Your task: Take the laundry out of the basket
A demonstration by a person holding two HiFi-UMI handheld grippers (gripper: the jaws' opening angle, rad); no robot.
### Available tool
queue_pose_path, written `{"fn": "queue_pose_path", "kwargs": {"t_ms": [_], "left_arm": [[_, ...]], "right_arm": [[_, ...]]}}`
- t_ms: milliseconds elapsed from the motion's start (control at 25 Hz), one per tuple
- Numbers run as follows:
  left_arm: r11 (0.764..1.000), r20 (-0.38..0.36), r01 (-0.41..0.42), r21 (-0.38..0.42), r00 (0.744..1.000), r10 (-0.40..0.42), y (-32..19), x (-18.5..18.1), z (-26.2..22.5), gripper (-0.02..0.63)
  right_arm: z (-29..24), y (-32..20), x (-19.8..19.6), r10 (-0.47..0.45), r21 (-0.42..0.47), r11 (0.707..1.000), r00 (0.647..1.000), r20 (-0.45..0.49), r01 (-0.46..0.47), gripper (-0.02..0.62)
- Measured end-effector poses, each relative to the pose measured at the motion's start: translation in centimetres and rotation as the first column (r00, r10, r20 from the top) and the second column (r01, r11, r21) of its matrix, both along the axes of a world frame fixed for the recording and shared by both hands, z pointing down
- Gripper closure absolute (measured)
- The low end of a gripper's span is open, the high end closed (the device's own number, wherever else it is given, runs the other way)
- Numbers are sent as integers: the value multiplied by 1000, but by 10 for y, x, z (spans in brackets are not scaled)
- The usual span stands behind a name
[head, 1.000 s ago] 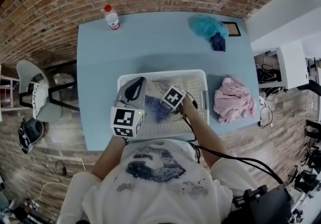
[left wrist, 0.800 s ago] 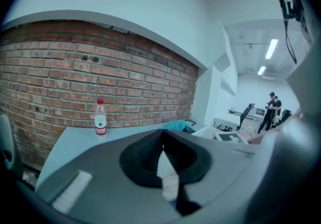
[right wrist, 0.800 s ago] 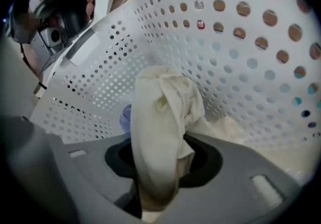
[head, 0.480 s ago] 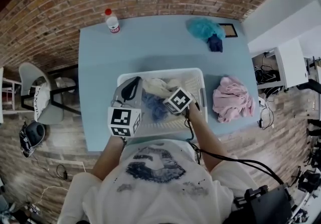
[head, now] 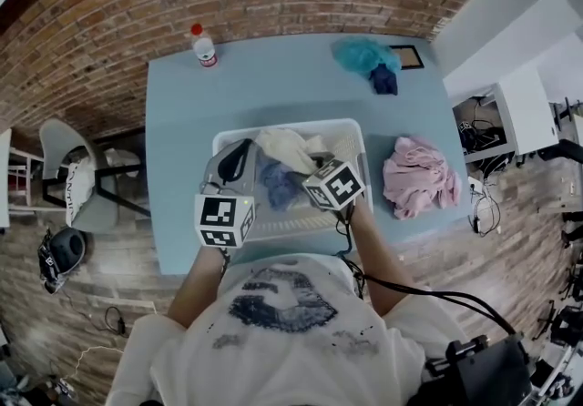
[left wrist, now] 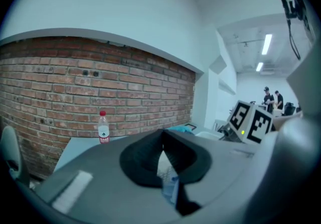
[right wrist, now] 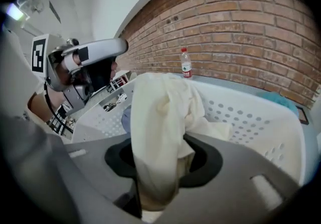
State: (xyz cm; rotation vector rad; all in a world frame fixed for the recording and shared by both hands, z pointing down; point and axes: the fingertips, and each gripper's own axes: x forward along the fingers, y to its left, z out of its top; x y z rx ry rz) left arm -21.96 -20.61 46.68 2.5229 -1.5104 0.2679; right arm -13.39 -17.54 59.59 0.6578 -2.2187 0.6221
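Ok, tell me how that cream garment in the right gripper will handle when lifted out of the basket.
Probably floppy: the cream garment drapes in soft folds from the right gripper, shut on it. Likely light: one pinch carries the bunch. Part of it lies in the basket near blue cloth, so it may drag that along.

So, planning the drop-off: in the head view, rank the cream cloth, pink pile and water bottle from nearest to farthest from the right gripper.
1. cream cloth, clamped in the right gripper
2. pink pile, right of the basket
3. water bottle, far back left
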Motion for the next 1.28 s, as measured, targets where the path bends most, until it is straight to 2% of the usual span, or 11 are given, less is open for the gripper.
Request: {"fn": "queue_pose_path", "kwargs": {"t_ms": [280, 480, 680, 960, 1120, 1280], "left_arm": [[999, 8, 15, 31, 1000, -16, 13, -6, -12, 617], [998, 13, 27, 54, 1000, -28, 19, -8, -20, 617], [995, 16, 42, 89, 999, -44, 22, -14, -38, 617], [988, 13, 57, 142, 998, -60, 21, -20, -65, 617], [984, 11, 58, 167, 998, -61, 19, -21, -77, 617], [982, 15, 55, 182, 998, -58, 17, -18, -84, 617]], "right_arm": [[-41, 0, 2, 83, 99, 991, 990, 117, -95, 426], [-76, 0, 3, 128, 164, 973, 970, 206, -163, 426], [-118, -2, 10, 180, 238, 937, 937, 300, -257, 426], [-177, -3, 20, 203, 343, 871, 894, 400, -351, 426], [-200, 0, 26, 207, 384, 841, 883, 421, -380, 426], [-213, 2, 35, 219, 402, 826, 881, 418, -396, 426]]}}
